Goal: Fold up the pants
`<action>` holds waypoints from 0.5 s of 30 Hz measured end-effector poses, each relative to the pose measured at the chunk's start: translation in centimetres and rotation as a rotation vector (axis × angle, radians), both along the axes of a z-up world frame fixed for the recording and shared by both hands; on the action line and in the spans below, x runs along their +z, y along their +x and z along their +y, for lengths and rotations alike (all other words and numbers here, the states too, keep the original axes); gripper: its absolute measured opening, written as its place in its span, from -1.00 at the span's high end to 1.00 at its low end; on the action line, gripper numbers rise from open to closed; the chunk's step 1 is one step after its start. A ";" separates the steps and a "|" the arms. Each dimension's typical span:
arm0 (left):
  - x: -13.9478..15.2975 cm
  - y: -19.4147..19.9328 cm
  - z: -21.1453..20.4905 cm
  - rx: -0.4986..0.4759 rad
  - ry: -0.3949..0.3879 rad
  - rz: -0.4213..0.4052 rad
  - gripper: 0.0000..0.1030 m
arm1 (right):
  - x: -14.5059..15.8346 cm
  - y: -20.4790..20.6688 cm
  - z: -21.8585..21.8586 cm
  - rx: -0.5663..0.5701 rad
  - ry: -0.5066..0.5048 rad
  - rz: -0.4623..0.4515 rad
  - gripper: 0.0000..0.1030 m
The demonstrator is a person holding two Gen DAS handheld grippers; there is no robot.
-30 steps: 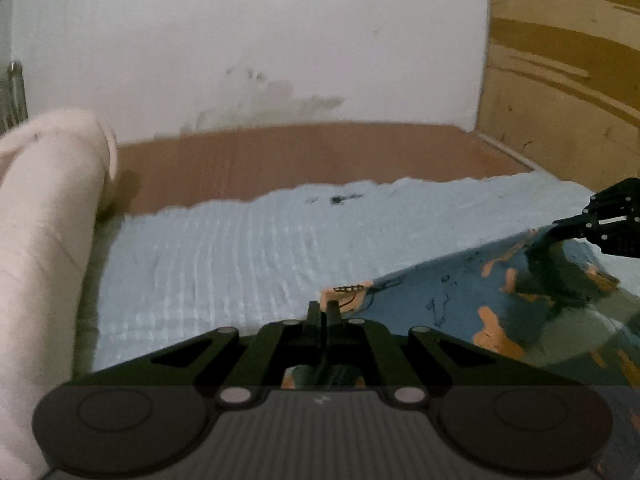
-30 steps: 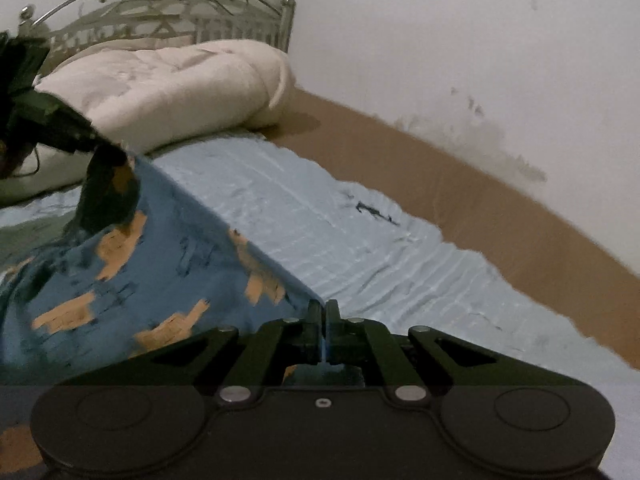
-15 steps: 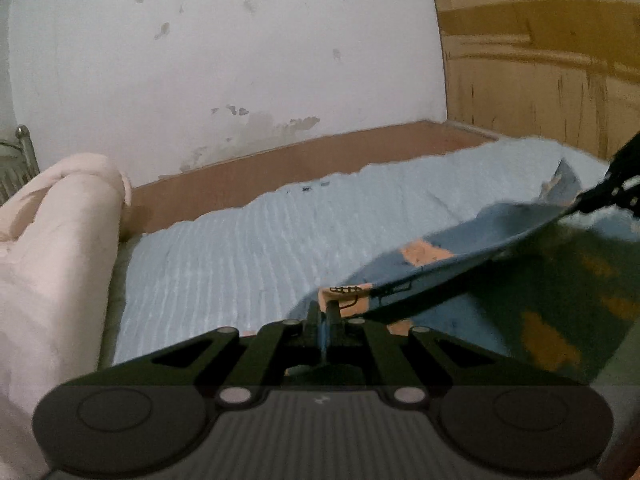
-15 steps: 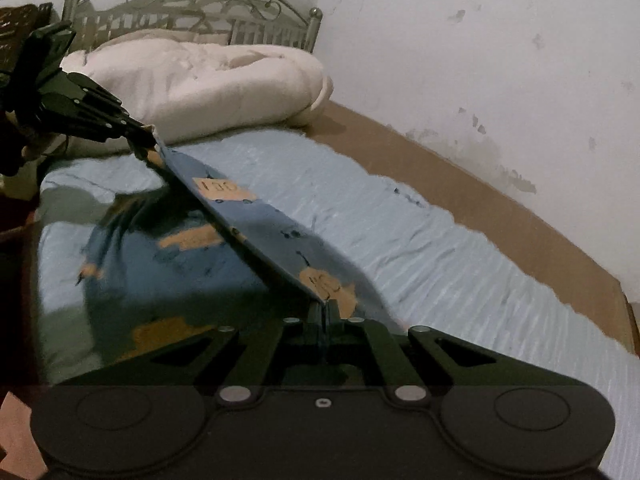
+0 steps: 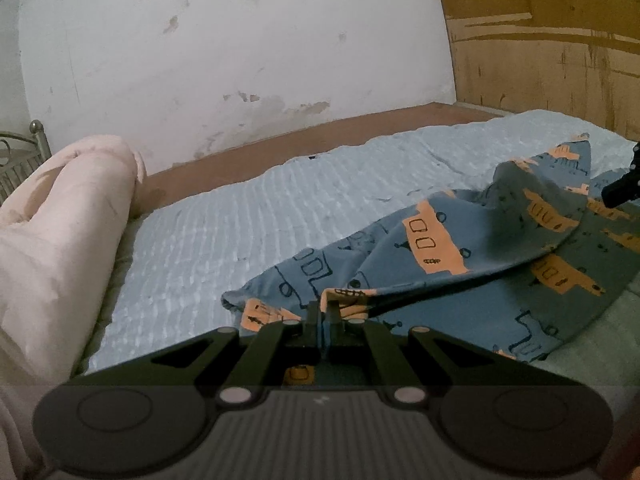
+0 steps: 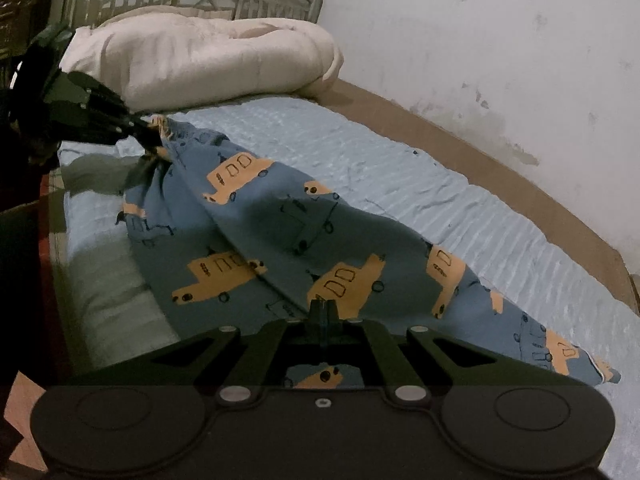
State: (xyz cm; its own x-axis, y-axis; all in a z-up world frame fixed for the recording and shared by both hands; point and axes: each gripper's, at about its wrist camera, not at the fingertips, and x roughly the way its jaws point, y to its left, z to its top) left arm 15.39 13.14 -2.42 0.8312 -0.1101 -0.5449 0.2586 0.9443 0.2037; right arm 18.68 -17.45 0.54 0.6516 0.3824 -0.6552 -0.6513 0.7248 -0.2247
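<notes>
Both of our grippers are pinched tight on the pants (image 6: 280,216), which sag between them over the pale blue sheet (image 5: 224,232) of the bed, near its front edge, with one end trailing onto the cover at far right. Going left to right: the rolled cream comforter (image 5: 60,216) lies at the head, well apart from the cloth; then our left gripper (image 5: 323,312), fingers together on a bunched corner, held low and pointing across the bed; then the slack blue fabric; then our right gripper (image 6: 323,312), likewise clamped on an edge and held low — level with its partner. We judge the risk is the loose middle: it could crumple or double under itself as we lay it down, and a thin pinch could slip.
</notes>
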 end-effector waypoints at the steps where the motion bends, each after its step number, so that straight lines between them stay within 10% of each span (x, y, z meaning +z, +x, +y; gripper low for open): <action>1: 0.0 0.0 -0.1 0.000 0.001 -0.002 0.99 | -0.2 0.1 0.1 0.007 -0.011 -0.013 0.88; 6: -0.3 -0.7 0.1 -0.002 -0.001 0.007 0.99 | -1.8 1.0 1.4 0.043 -0.058 -0.014 0.38; 15: -0.2 -0.9 0.1 -0.002 0.000 0.008 0.99 | -4.8 3.1 3.9 0.069 -0.099 -0.037 0.44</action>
